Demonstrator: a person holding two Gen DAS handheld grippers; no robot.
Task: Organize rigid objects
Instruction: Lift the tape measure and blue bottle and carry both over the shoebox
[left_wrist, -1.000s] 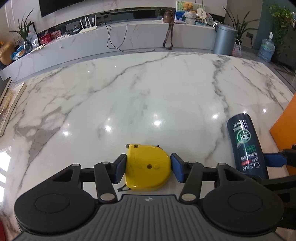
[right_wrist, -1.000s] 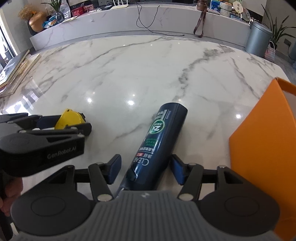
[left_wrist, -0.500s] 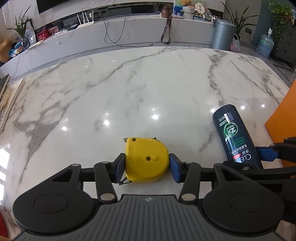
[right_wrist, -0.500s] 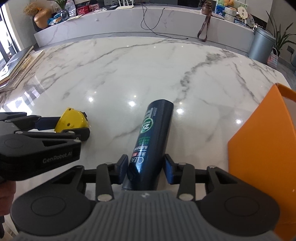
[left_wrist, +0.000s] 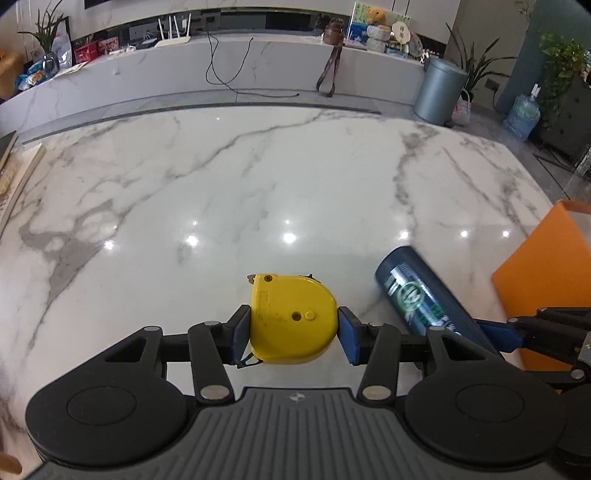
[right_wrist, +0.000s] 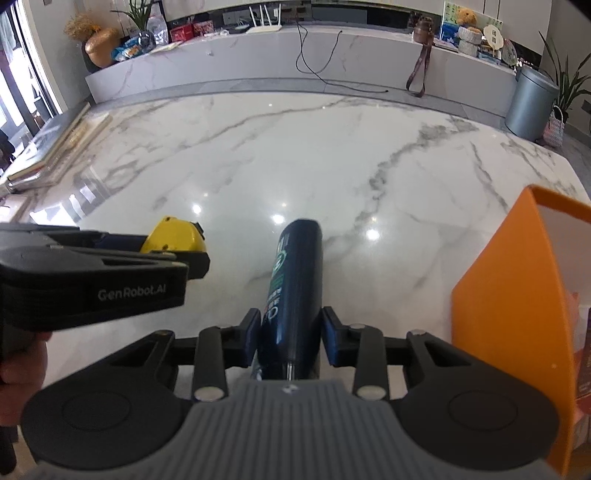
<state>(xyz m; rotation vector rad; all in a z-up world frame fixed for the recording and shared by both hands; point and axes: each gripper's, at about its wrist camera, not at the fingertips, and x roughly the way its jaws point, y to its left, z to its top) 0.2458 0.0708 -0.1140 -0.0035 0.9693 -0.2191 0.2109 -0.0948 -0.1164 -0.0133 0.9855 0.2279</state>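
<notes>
Left gripper (left_wrist: 293, 334): pads now pinching the yellow tape measure (left_wrist: 291, 317) on both flat sides, lower centre of the left wrist view. One sec ago a gap showed either side of the case; the jaws closed in and have since stopped, so the grip looks set. Tape measure appears to sit on the marble desk (left_wrist: 258, 192) yet; lift not confirmed.

Right gripper (right_wrist: 289, 338): jaws have just been closing, with the dark blue CLEAR bottle (right_wrist: 295, 288) between them. Pads now against the bottle near its lower end, lower centre of the right wrist view. Bottle has swung from a diagonal lie to pointing nearly straight up-frame, and in the left wrist view its far end is blurred, so it's likely being picked up or shifted.

Orange box (right_wrist: 509, 302) stands at right edge of frame, just beside the bottle, open top visible.

Assessment: both items secured at once; pick phase approx. complete. Next step prob. carrying them to the box, though the destination is a judgement only. Risk: bottle is held near one end, may droop.
</notes>
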